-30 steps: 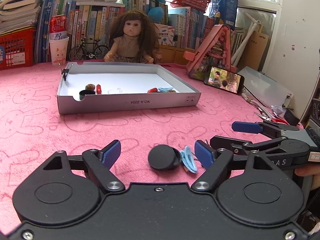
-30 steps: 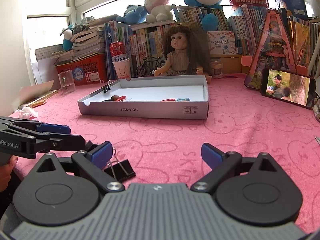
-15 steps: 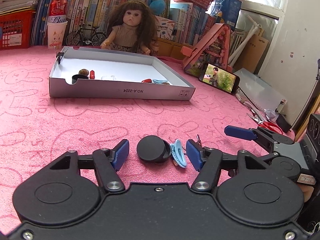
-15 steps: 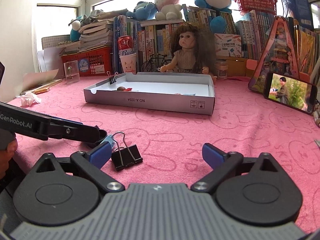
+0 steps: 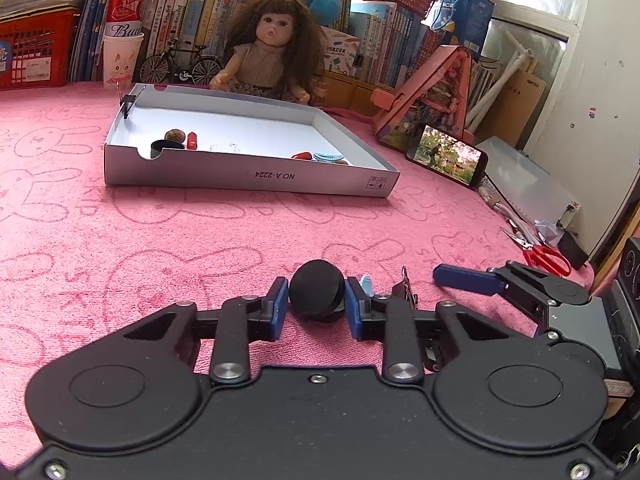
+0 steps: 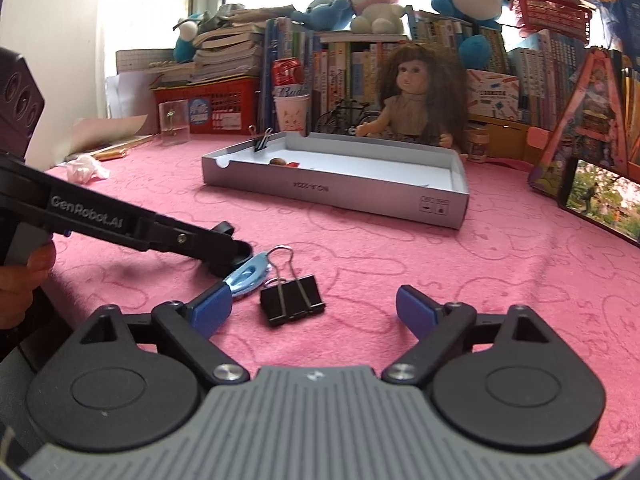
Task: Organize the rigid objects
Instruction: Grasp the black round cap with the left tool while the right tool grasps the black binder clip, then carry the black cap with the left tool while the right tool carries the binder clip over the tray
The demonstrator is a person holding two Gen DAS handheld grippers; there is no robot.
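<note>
In the left wrist view, the left gripper (image 5: 316, 314) has its blue pads pressed against both sides of a black round cap (image 5: 317, 296), pinching it just above the pink cloth (image 5: 160, 248). A light blue clip (image 5: 366, 283) peeks out just behind the right pad, and part of a binder clip (image 5: 407, 286) shows beside it. The right gripper (image 5: 466, 280) reaches in from the right edge; only one of its blue pads shows here. Farther back lies a shallow white box (image 5: 248, 176) holding a black ring, a brown nut, a red piece and another blue clip; a doll (image 5: 272, 56) sits behind it and a phone (image 5: 446, 156) leans to the right. Red scissors (image 5: 546, 258) lie near the right edge. In the right wrist view, the right gripper (image 6: 314, 312) is spread wide over the cloth (image 6: 480, 264), holding nothing. The binder clip (image 6: 292, 300) lies between its fingers, nearer the left one, with the blue clip (image 6: 248, 274) touching its wire handles. The left gripper (image 6: 224, 250) comes in from the left, its tip closed on the dark cap (image 6: 236, 258), which is mostly hidden. The box (image 6: 340, 196) sits beyond, well apart.
</note>
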